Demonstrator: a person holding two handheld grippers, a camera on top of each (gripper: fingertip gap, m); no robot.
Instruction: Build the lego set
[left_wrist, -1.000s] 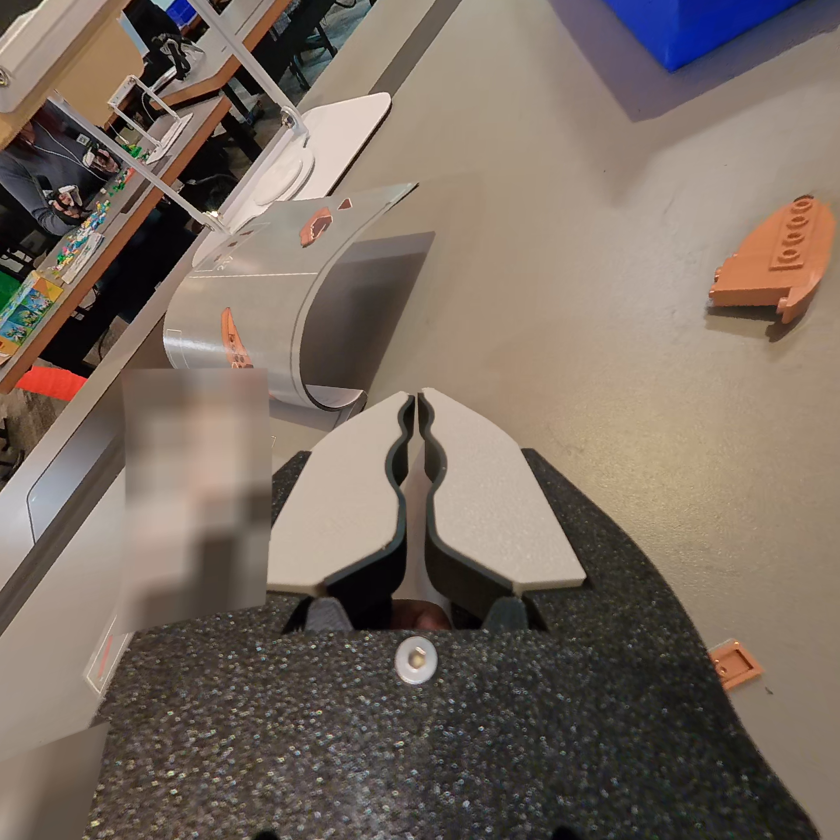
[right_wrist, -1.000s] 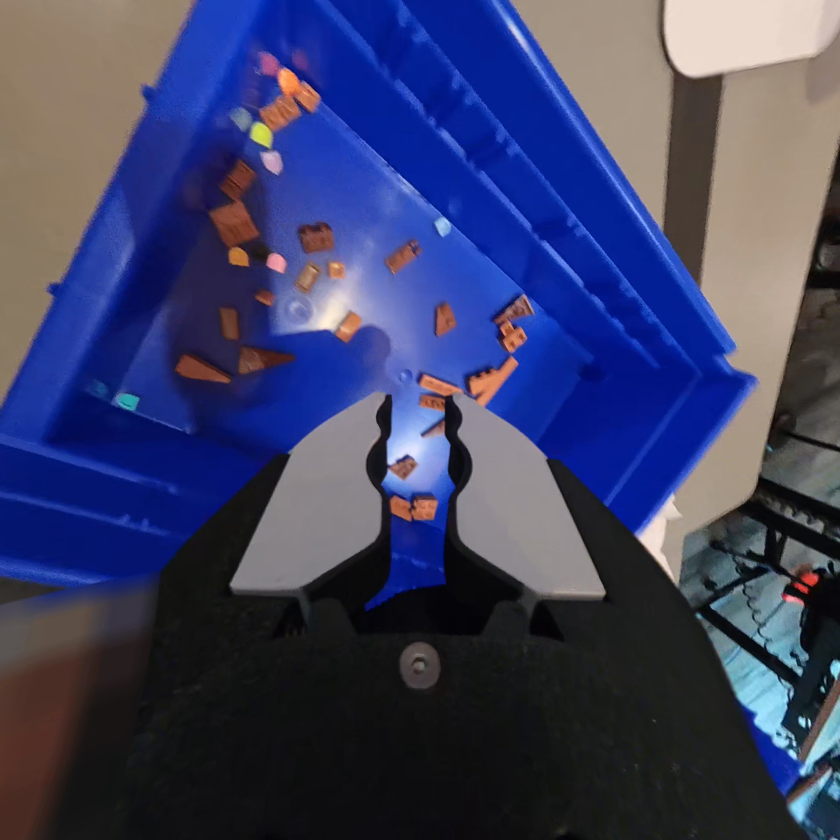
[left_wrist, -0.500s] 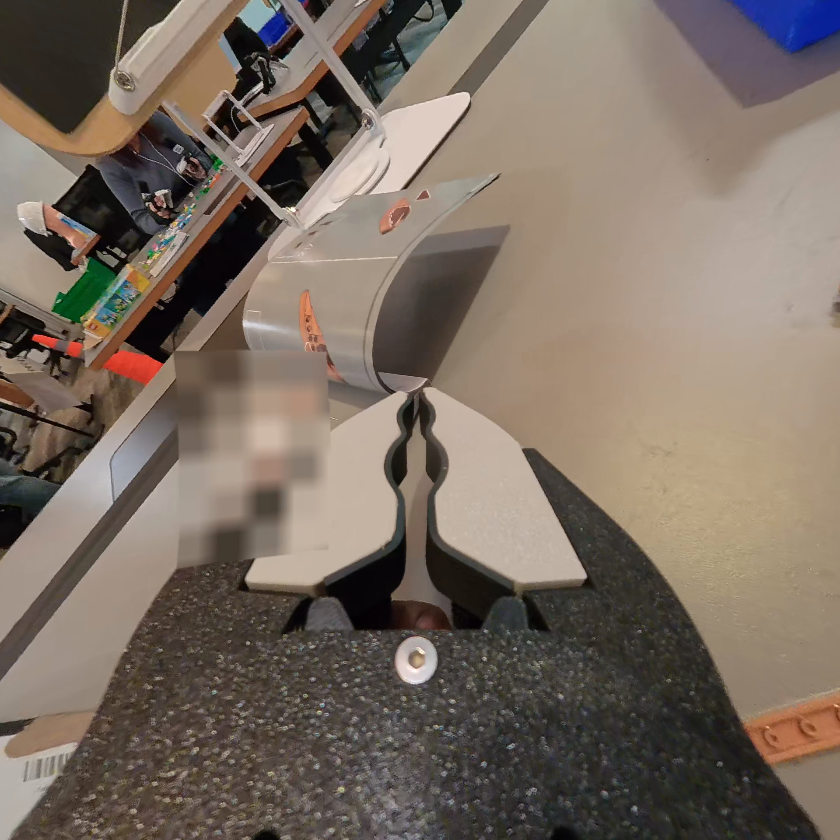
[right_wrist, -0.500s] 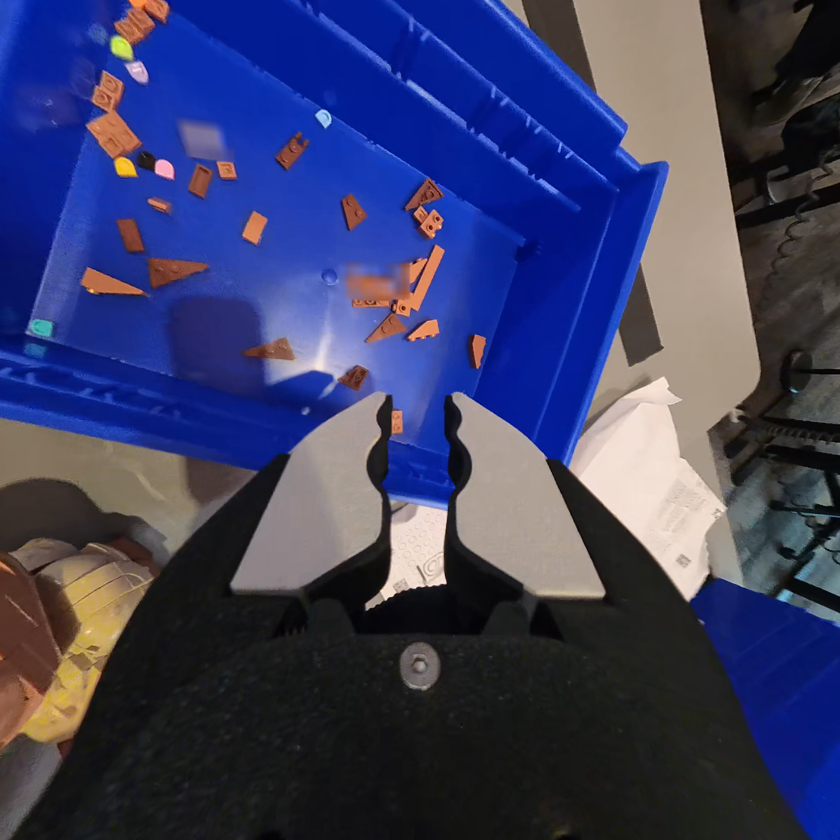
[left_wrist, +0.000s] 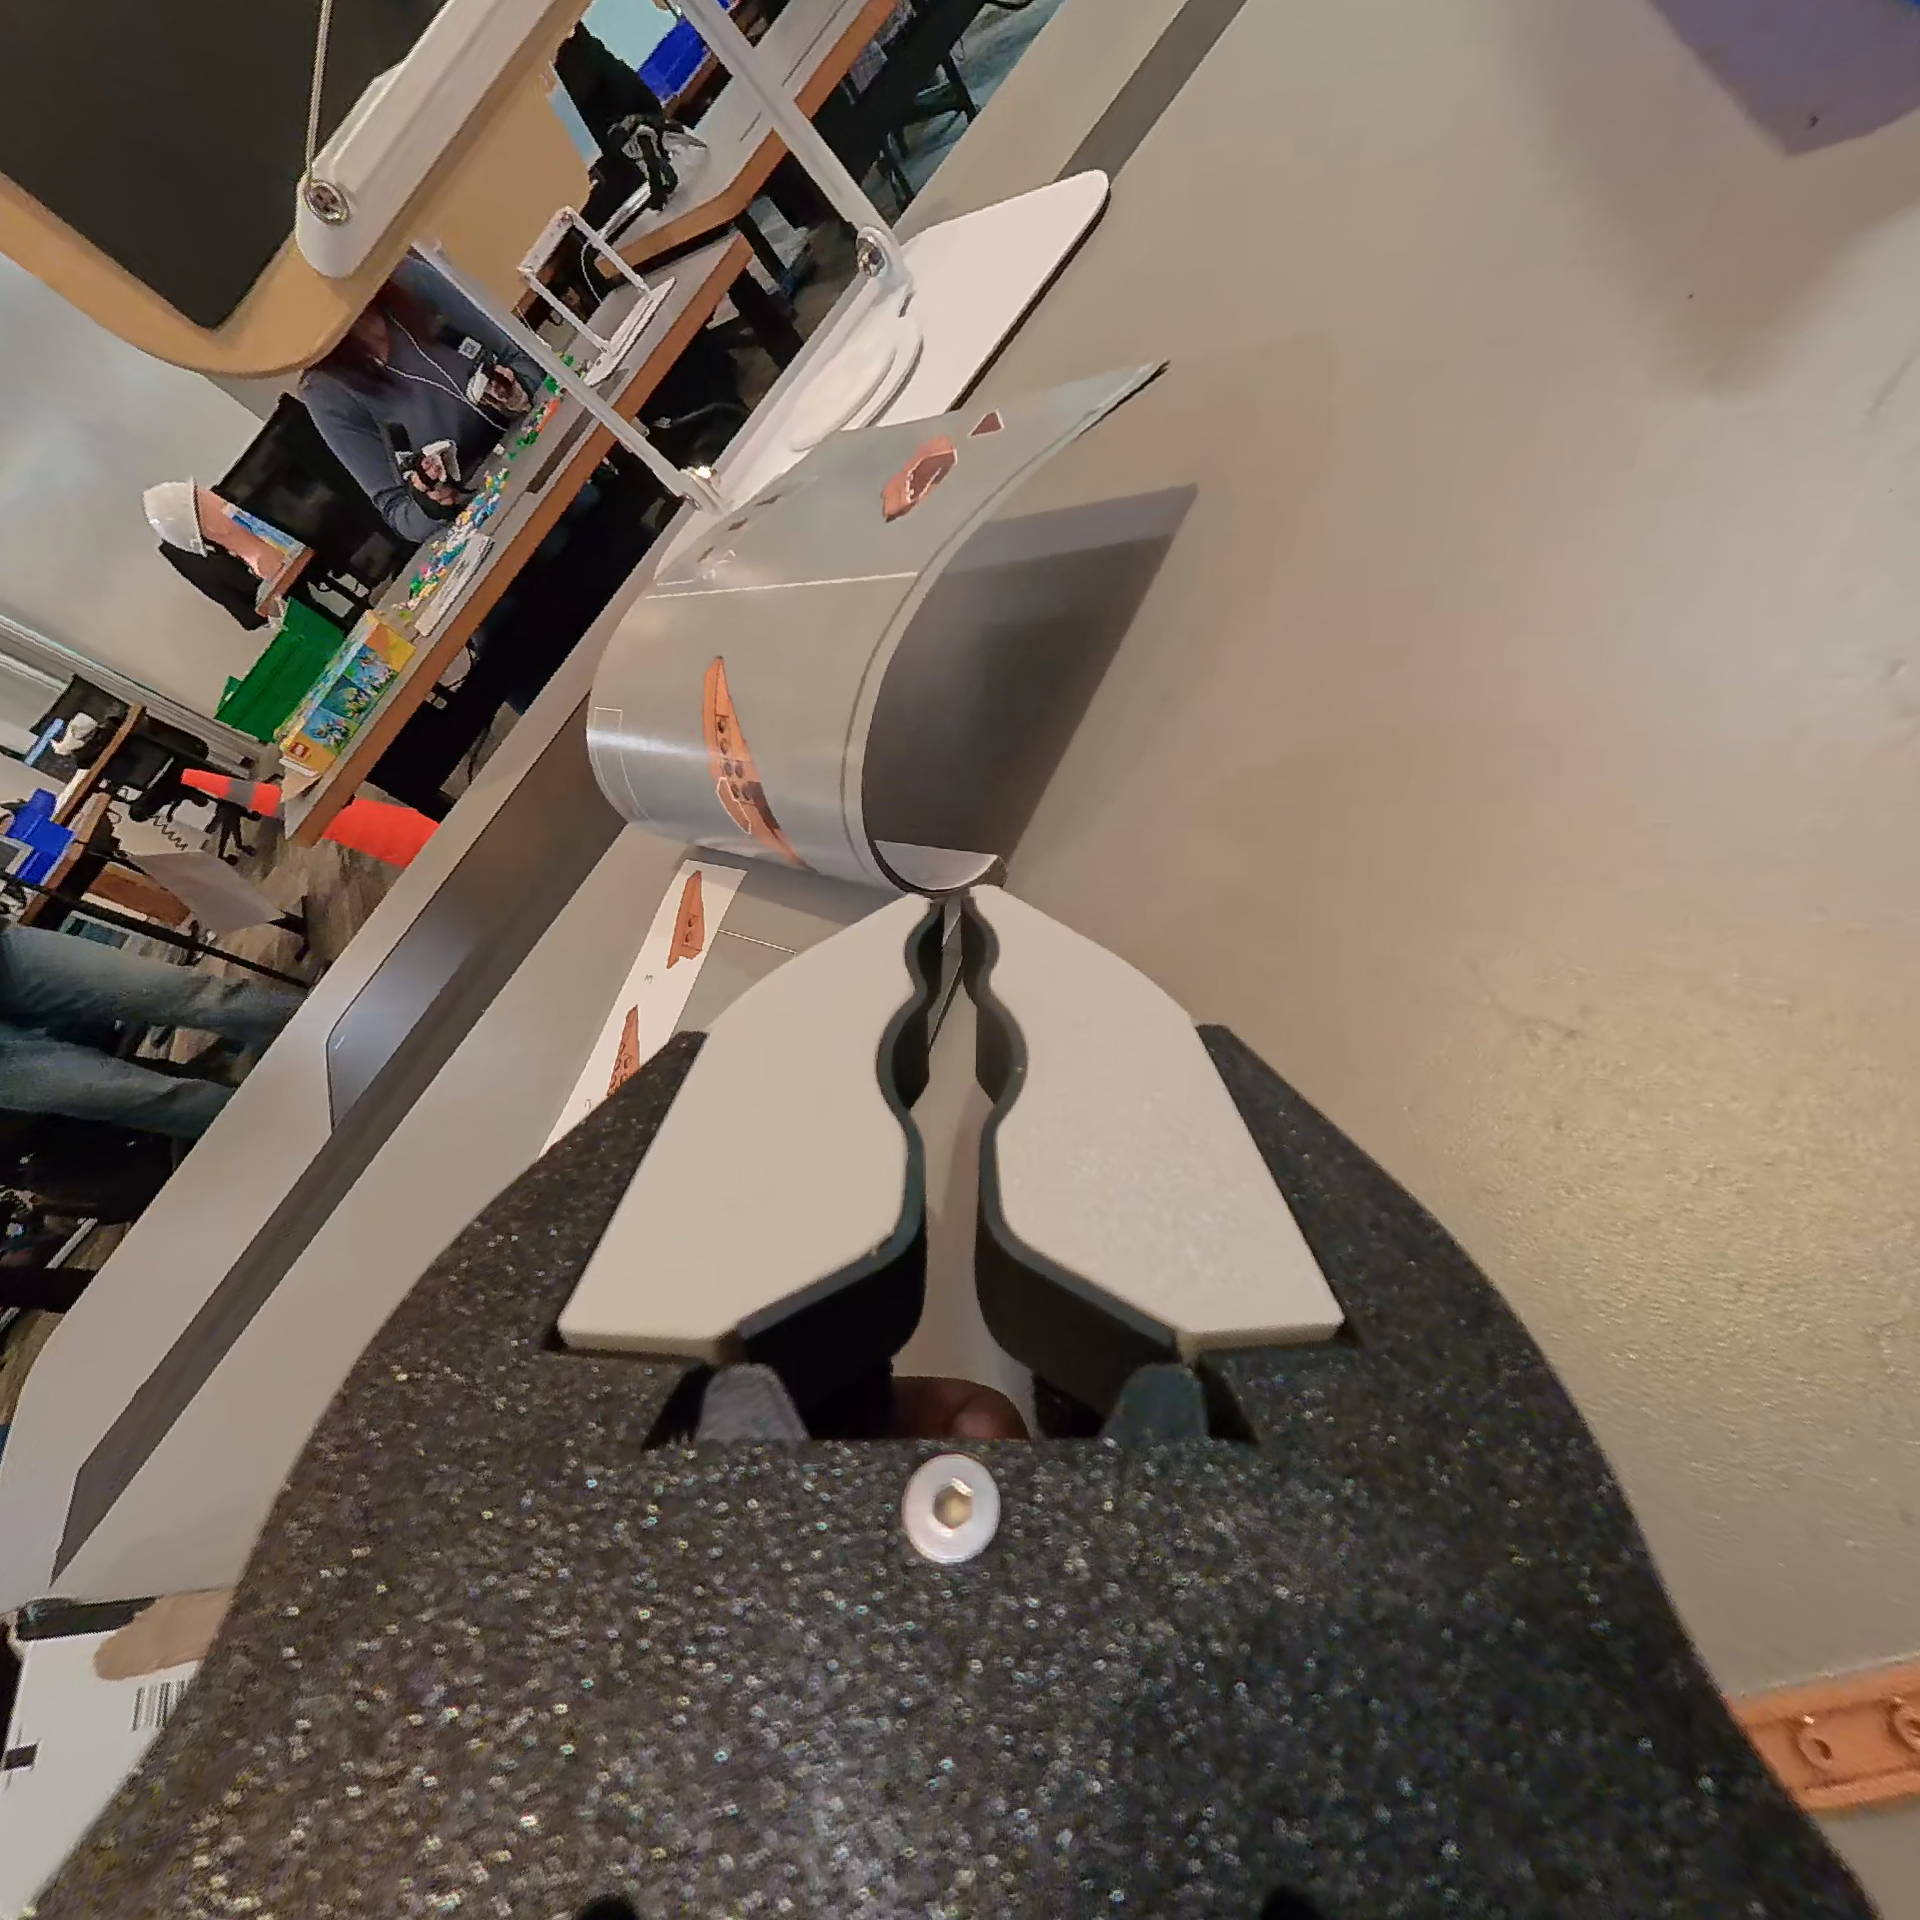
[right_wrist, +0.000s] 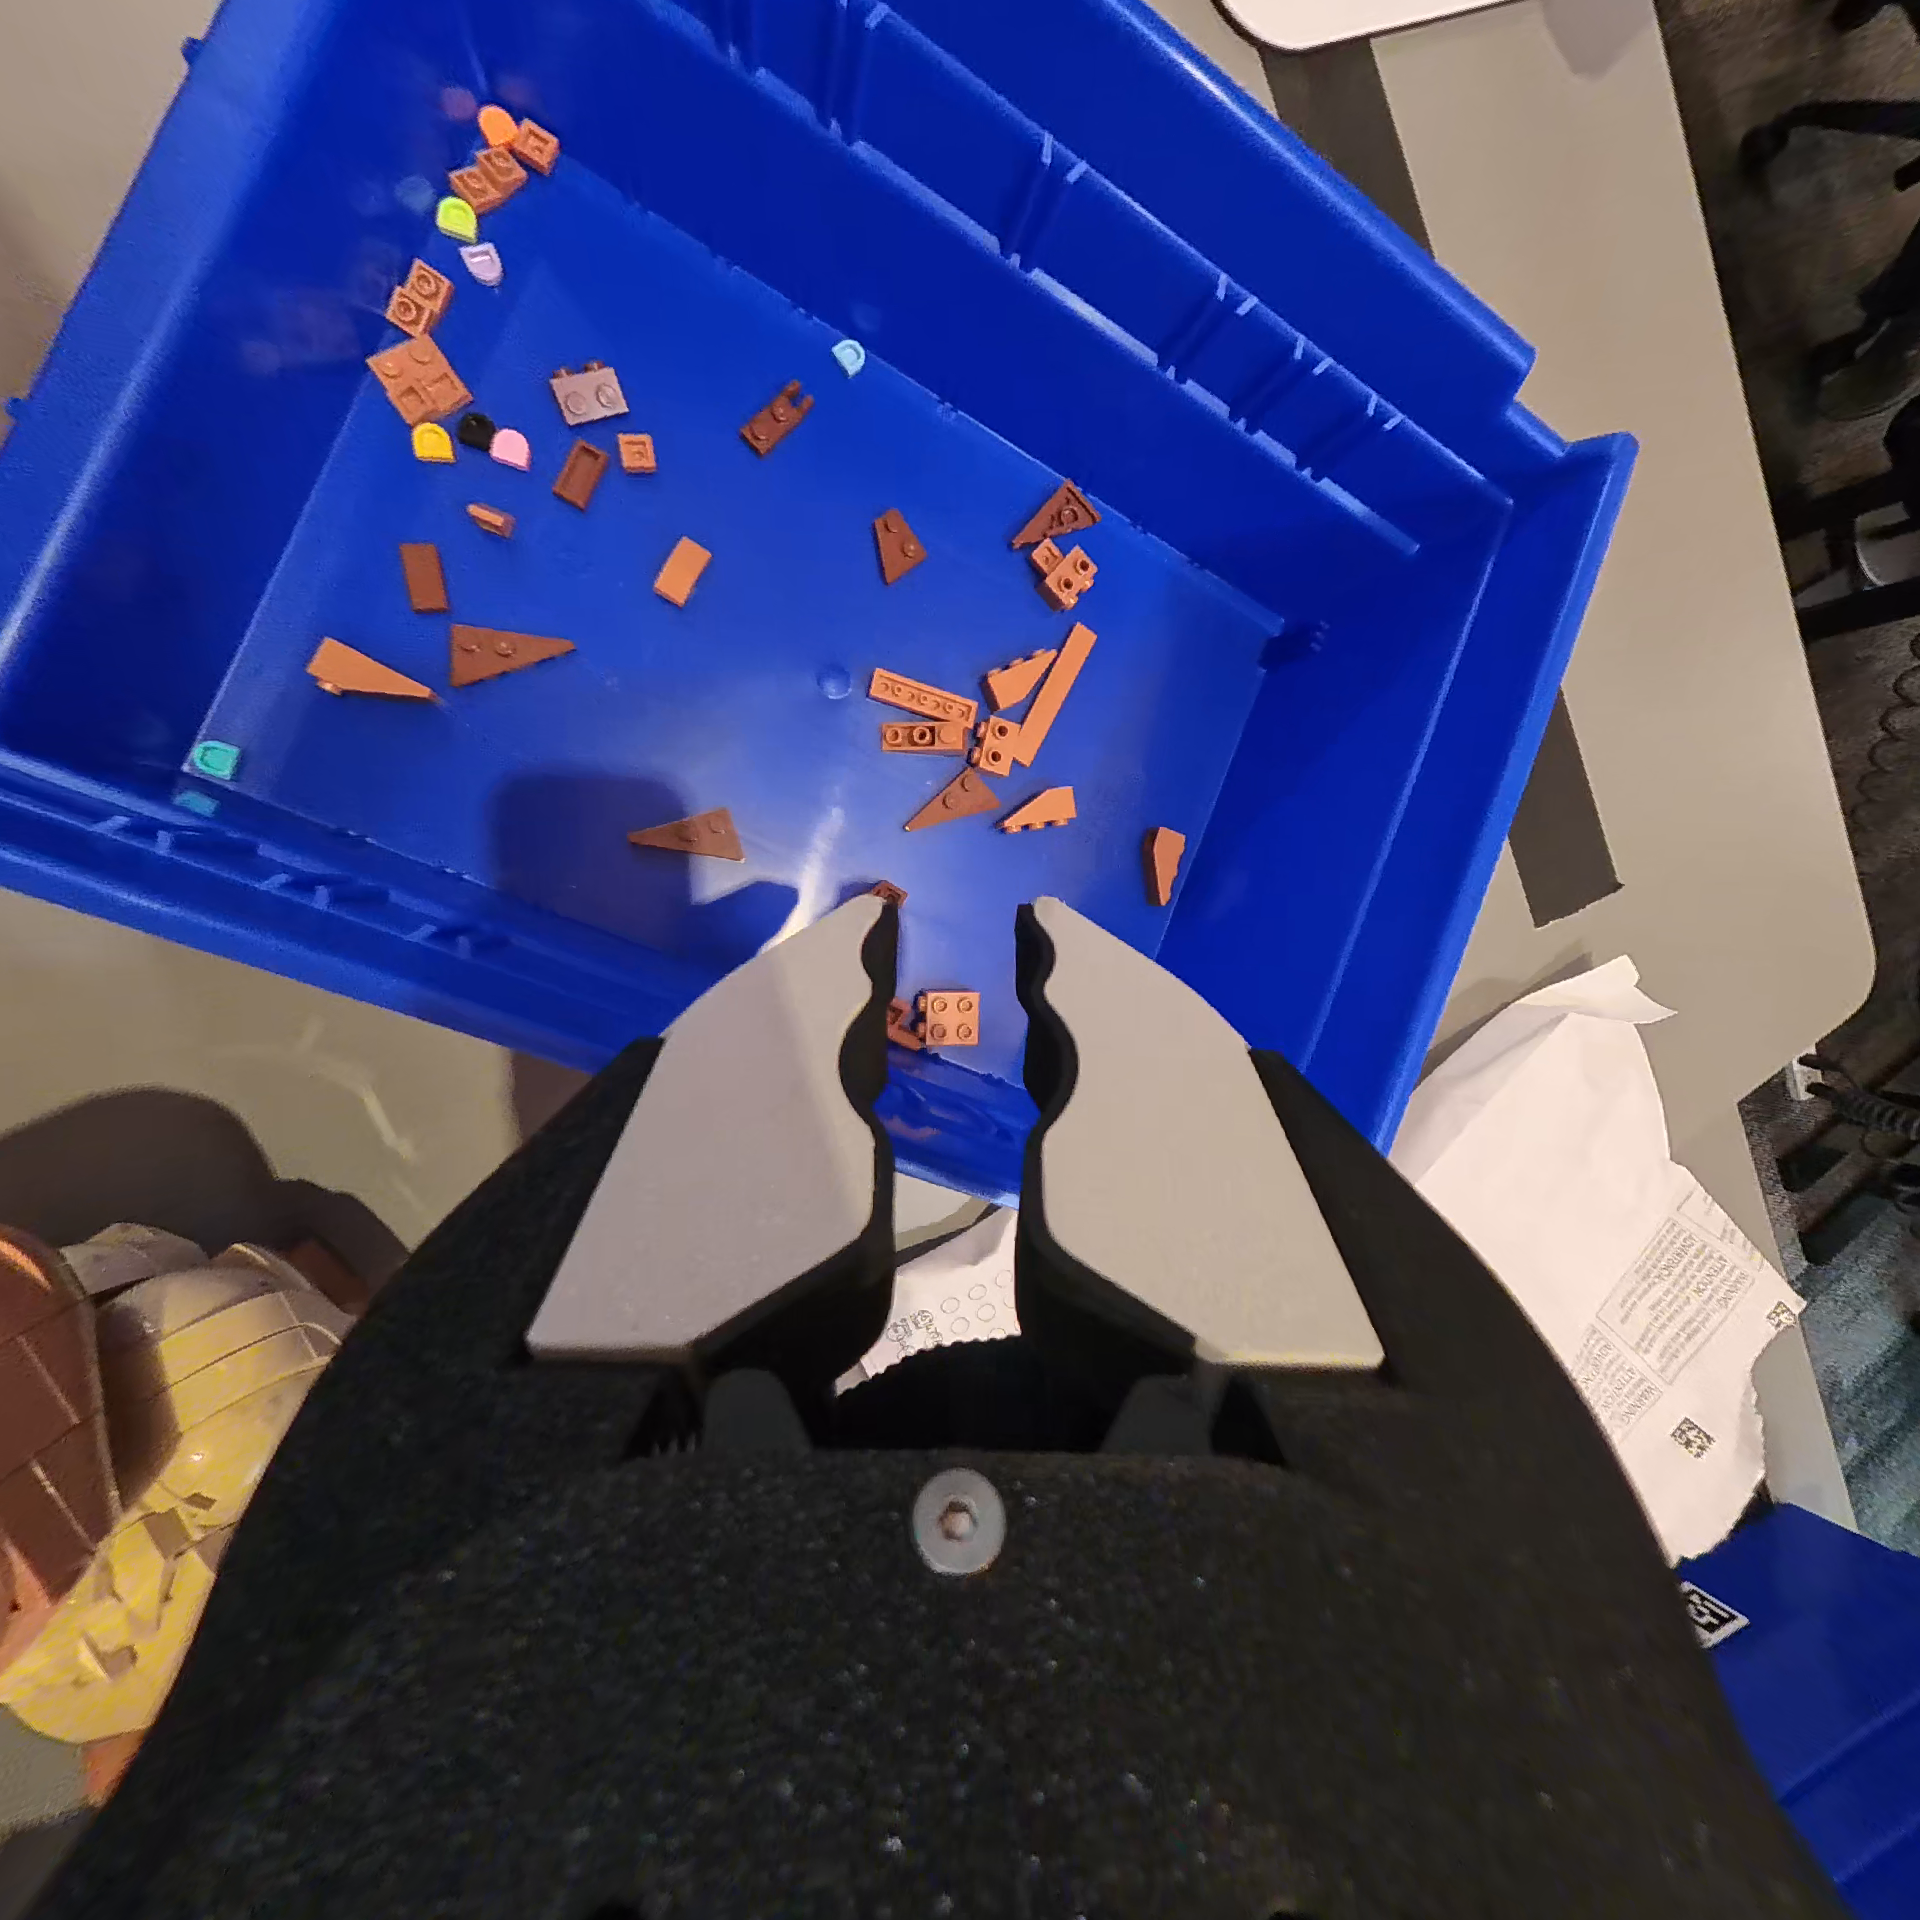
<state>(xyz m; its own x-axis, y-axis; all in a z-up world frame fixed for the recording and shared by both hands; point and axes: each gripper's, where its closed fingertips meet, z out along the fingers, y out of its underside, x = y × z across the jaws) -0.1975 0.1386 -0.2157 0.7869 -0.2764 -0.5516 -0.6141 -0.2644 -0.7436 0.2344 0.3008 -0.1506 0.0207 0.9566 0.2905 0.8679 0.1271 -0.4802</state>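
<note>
Spread across the grey table (right_wrist: 208, 1039): a big blue bin (right_wrist: 1351, 727) scattered with small brown lego pieces (right_wrist: 935, 727), crumpled white paper (right_wrist: 1538, 1195) beside it, and a curled booklet page (left_wrist: 790, 665). Right gripper (right_wrist: 954, 914) hovering over the bin's near corner, fingers spread and empty, a square brown plate (right_wrist: 948, 1016) visible between them. Left gripper (left_wrist: 948, 914) pinched tight on the booklet page's edge.

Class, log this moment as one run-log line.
left gripper: shut on booklet page | right gripper: open, over blue bin | bricks: loose in bin
</note>
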